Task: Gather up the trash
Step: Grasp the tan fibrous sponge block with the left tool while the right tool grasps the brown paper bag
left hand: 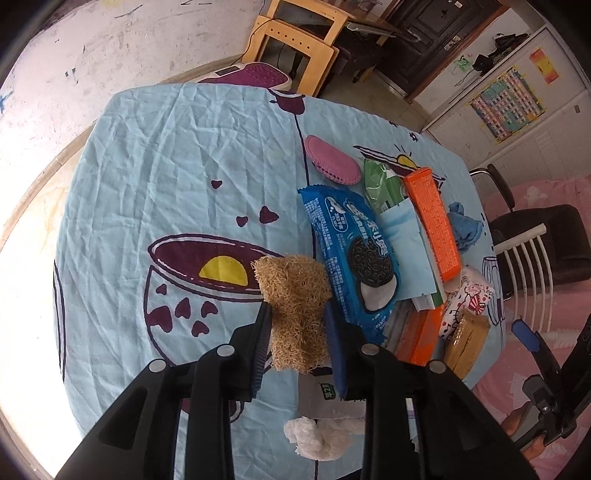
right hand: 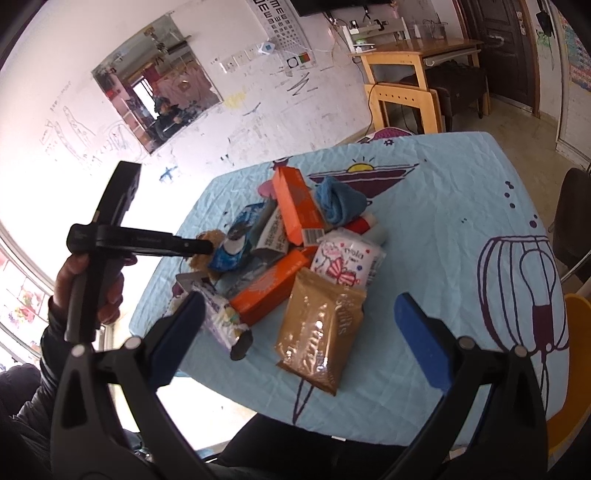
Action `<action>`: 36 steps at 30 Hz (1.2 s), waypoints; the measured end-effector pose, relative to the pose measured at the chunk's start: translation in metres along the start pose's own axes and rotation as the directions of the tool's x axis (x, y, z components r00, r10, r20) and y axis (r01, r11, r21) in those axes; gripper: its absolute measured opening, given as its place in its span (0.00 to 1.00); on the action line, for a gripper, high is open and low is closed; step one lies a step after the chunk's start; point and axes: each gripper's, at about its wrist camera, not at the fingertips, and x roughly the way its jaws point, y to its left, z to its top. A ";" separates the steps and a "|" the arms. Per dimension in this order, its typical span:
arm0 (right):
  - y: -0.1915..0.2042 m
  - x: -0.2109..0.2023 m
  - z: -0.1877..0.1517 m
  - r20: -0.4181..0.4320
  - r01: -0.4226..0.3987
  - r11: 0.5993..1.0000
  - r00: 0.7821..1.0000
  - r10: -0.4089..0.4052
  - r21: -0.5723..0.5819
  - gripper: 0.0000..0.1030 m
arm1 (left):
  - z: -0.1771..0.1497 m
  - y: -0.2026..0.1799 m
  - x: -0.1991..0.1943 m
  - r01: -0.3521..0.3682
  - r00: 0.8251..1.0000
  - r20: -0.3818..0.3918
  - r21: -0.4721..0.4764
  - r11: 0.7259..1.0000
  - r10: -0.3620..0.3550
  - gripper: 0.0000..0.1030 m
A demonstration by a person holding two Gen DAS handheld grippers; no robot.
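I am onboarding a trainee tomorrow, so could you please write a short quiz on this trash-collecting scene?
1. True or false: the left gripper is shut on the loofah scrubber.
2. Which lies nearest the right gripper? A) gold snack pouch B) blue cloth C) Oreo pack
3. Fill in: the right gripper's jaws are ____.

Key: 1 true; 2 A; 3 open.

Blue cookie pack (left hand: 351,254), just right of the left jaws: "OREO" embossed on the pictured biscuit; its Chinese lettering is not legible. White tissue pack (right hand: 349,260), ahead of the right jaws: "mola". Eye chart (right hand: 284,27) on the far wall: rows of "E" symbols. Orange boxes (left hand: 432,218): print too small to read.
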 end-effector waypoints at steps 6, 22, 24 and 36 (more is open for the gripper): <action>-0.012 0.012 0.001 -0.071 -0.118 0.983 0.989 0.129 0.140 0.96 | -0.002 0.003 0.015 0.014 1.000 0.003 -0.023 1.000 -0.014 0.58; -0.020 0.046 -0.009 -0.200 0.055 0.988 0.979 -0.025 0.147 0.92 | -0.014 -0.005 -0.011 0.078 0.985 0.154 -0.010 0.997 -0.075 0.25; -0.018 0.049 -0.012 -0.202 0.064 0.988 0.979 -0.035 0.138 0.65 | -0.017 0.000 -0.024 0.095 0.978 0.186 -0.014 0.995 -0.091 0.25; -0.006 0.036 -0.019 -0.108 0.071 0.994 0.992 -0.062 0.087 0.18 | -0.031 0.012 -0.082 0.182 0.925 0.342 -0.012 0.983 -0.167 0.25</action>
